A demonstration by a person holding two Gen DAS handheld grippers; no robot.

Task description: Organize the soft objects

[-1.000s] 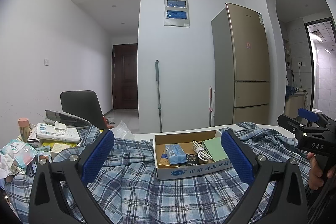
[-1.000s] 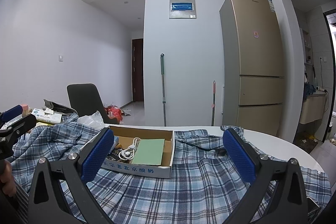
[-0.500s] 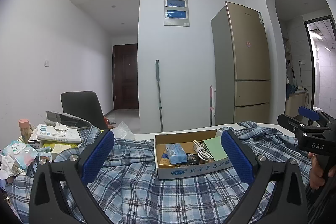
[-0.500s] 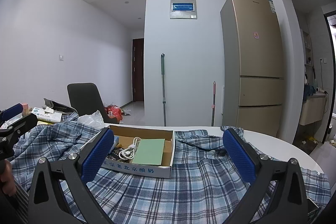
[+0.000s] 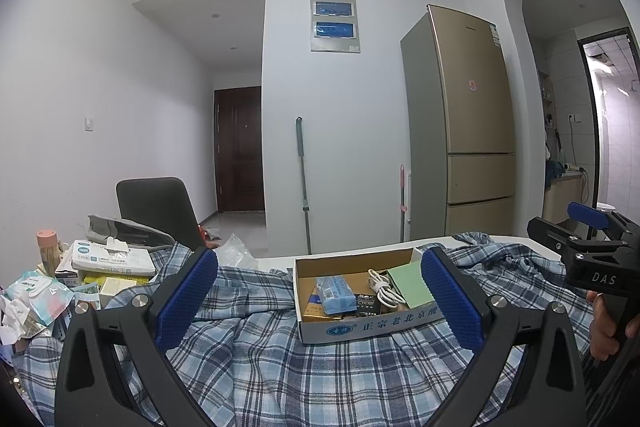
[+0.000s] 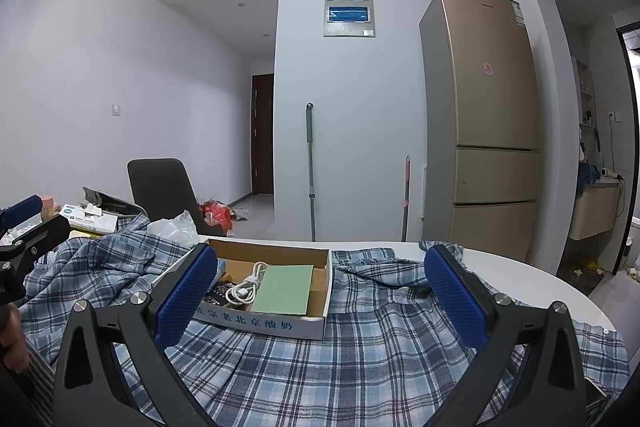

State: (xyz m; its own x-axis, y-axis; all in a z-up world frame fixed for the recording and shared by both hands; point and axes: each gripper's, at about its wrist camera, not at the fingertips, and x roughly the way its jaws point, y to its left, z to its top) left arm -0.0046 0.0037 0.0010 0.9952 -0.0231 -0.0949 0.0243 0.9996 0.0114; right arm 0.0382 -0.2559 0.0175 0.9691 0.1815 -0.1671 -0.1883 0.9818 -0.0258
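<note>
The plaid shirt point(image 5: 280, 359) lies rumpled and unfolded across the bench point(image 6: 520, 279), spreading under and ahead of both my tools. Off to the far left of my left tool point(image 5: 316, 291) sits a clutter of tissue packs point(image 5: 108, 259) and wrappers at the bench edge. That tool's blue pads stand wide apart and grip nothing; it hovers just above the cloth. Straight ahead, between its fingers, a cardboard box point(image 5: 360, 327) rests on top of the shirt, holding a white cable point(image 5: 382, 289), a green card point(image 5: 408, 285) and small packets. My right tool point(image 6: 320, 291) is likewise spread apart and empty, with the same box ahead and to its left, and a bunched sleeve or collar ahead on its right. I judge the task barely begun: the shirt is neither smoothed nor folded, and the box pins part of it. What is left, I think, is to clear the box off, then take hold of the fabric and fold it.
</note>
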